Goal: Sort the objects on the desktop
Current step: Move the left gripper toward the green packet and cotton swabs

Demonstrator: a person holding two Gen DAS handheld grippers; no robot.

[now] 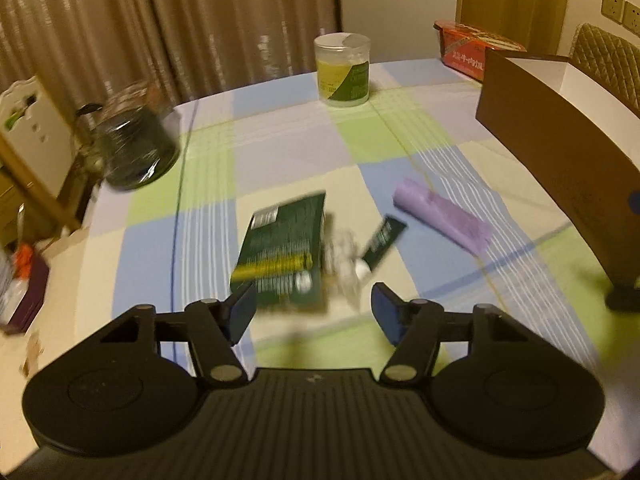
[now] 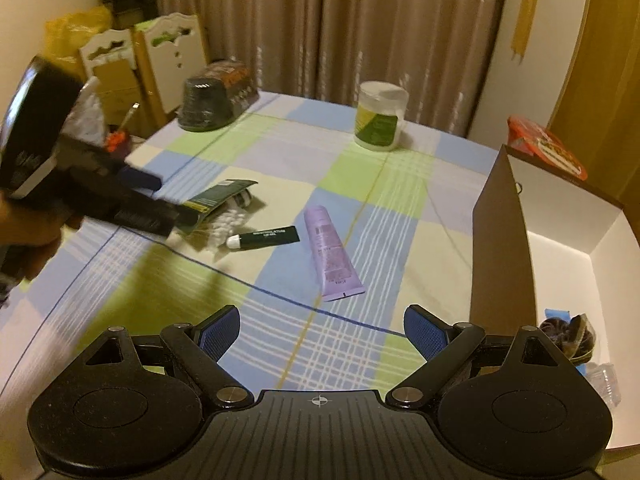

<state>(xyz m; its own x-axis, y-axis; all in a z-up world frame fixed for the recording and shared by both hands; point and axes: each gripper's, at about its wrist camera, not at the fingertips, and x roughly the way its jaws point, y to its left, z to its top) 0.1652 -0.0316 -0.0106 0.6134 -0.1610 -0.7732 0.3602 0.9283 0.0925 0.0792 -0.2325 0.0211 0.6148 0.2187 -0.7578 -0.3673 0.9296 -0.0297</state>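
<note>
A dark green packet point(image 1: 282, 250) lies on the checked tablecloth with a clear bag of cotton swabs point(image 1: 344, 264) beside it. A small dark tube with a white cap point(image 1: 382, 246) and a purple tube point(image 1: 442, 216) lie to the right. My left gripper point(image 1: 314, 312) is open, just short of the packet; it shows in the right wrist view point(image 2: 148, 200) reaching the packet point(image 2: 218, 200). My right gripper point(image 2: 322, 336) is open and empty, above the cloth near the purple tube point(image 2: 332, 256). The dark tube point(image 2: 266, 237) and swabs point(image 2: 226, 224) lie beyond.
An open brown box point(image 2: 500, 240) with white inside stands at the right, holding small items point(image 2: 568, 336). A white jar with a green label point(image 2: 380, 120) stands at the far side. A dark wrapped tub point(image 2: 216, 94) lies far left. A red noodle bowl point(image 2: 544, 146) sits behind the box.
</note>
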